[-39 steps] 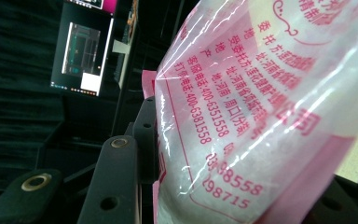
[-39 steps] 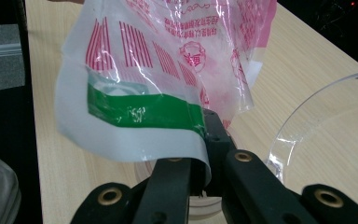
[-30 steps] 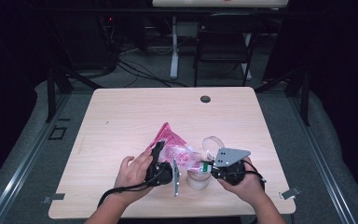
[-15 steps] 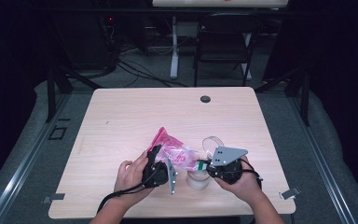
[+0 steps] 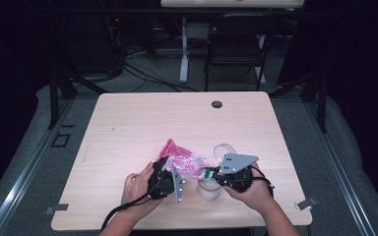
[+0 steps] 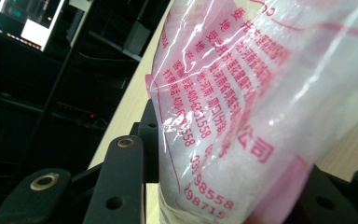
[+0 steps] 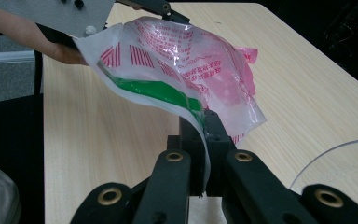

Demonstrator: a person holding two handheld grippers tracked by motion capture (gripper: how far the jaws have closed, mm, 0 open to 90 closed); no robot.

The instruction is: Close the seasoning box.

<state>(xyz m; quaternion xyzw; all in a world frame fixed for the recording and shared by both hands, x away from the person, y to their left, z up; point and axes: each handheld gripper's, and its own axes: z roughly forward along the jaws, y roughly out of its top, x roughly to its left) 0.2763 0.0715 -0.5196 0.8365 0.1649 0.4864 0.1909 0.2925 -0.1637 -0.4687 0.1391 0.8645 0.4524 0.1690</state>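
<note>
The right gripper (image 7: pixel 204 140) has its fingers clenched on the green edge of the plastic bag (image 5: pixel 184 162), held just above the cup (image 5: pixel 210 189). The left gripper (image 6: pixel 223 186) has been closing, fingers grasping the bag's other side. Step in hand: opening the bag. Next, probably pull the sides apart.

In the left gripper view, the pink-printed plastic bag (image 6: pixel 242 107) is very close to the camera and its upper and right parts are cut off by the picture's edge. The bag covers the right jaw almost fully, so it cannot be told if the pads press on it. The printed characters are partly blurred by creases and shine.

In the right gripper view, the bag's fold hides the tips of the jaws. A clear round rim (image 7: pixel 340 156) is cut off at the right edge.

In the high view, a pale round container (image 5: pixel 209 189) stands partly hidden between the hands; its kind cannot be told.
</note>
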